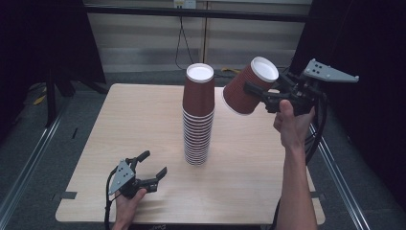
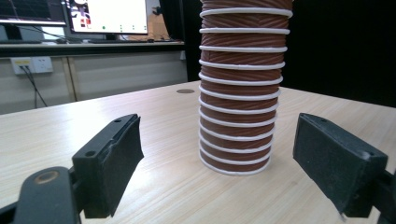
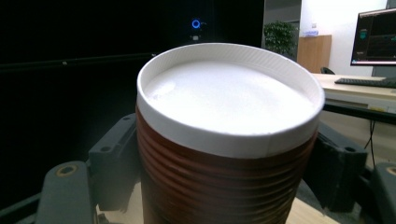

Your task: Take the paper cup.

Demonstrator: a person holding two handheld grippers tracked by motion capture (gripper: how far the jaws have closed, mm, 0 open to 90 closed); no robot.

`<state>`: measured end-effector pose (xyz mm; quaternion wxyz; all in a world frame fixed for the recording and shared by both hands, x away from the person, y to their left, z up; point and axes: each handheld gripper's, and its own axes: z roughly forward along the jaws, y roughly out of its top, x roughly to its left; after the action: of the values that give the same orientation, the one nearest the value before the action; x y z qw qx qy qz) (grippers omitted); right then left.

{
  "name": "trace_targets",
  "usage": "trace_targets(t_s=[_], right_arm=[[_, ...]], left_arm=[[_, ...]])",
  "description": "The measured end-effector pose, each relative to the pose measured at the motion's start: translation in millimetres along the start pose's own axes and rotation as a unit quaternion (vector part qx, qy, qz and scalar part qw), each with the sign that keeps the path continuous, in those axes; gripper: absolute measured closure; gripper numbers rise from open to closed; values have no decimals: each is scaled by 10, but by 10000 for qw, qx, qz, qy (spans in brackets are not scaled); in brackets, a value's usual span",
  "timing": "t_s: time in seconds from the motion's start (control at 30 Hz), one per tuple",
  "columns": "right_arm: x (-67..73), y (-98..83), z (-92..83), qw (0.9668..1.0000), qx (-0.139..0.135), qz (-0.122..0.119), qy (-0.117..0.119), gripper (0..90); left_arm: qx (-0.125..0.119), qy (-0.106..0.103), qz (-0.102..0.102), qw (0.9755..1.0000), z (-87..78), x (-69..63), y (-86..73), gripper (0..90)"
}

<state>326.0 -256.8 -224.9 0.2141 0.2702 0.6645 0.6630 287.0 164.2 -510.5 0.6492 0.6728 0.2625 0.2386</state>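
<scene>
Cups [image 1: 197, 120]: ribbed brown paper, matt. Table [image 1: 134, 124]: pale wood-grain, smooth.

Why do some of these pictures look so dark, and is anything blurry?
High view: the table is evenly lit, the sides of the room black. Left gripper view: the stack is sharp, the near tongs soft. Right gripper view: the held cup looms close, slightly blurred, before a dark background.

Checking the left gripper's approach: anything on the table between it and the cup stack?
Nothing. In the left gripper view, bare wooden table runs from the open left gripper to the cup stack. The high view shows the same bare stretch.
</scene>
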Motion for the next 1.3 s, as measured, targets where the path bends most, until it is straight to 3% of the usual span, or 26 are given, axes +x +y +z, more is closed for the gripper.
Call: trace_targets(t_s=[0.03,0.1,0.13,0.27,0.37,0.47,0.5,0.57,0.63,0.67,0.7,0.93,1.1,1.23,1.27,1.3], right_arm=[[-4,-29,-5,10000,30,10,-19,220],[-13,-87,-18,10000,48,55,-25,220],[-15,-113,-27,10000,48,75,-32,220],[-12,-182,-41,9999,85,125,-24,220],[18,-278,-59,9998,124,161,-48,220],[35,-358,-59,9996,186,175,-74,220],[37,-387,-58,9996,186,185,-70,220],[41,-420,-57,9996,194,216,-63,220],[52,-533,-41,9993,238,295,-64,220],[63,-584,-31,9991,283,299,-80,220],[68,-599,-32,9990,291,324,-83,220],[109,-761,-18,9986,364,384,-52,221],[104,-881,-57,9982,368,468,-25,220],[124,-978,-75,9978,402,528,-2,220],[131,-1000,-72,9977,423,524,17,220],[138,-1021,-68,9976,445,533,14,220]], left_arm=[[11,-7,-125,9999,7,-12,5,155],[123,-93,-34,9999,12,2,34,156],[119,-56,-120,9998,15,-21,41,156],[153,-40,-85,9998,25,-33,68,158],[178,-158,-11,9997,37,-24,83,164],[249,-140,-115,9995,62,-49,87,166],[300,-160,2,9994,68,-30,95,169],[334,-173,-64,9993,74,-41,101,171],[336,-233,-22,9992,99,-62,132,171],[299,-230,-99,9992,107,-77,136,171],[338,-299,6,9990,111,-65,152,171],[300,-534,-99,9981,158,-116,248,171],[363,-601,0,9975,157,-117,277,183],[317,-624,-67,9975,169,-139,309,183],[350,-654,65,9972,169,-125,322,184],[329,-624,-1,9975,176,-142,330,183]])
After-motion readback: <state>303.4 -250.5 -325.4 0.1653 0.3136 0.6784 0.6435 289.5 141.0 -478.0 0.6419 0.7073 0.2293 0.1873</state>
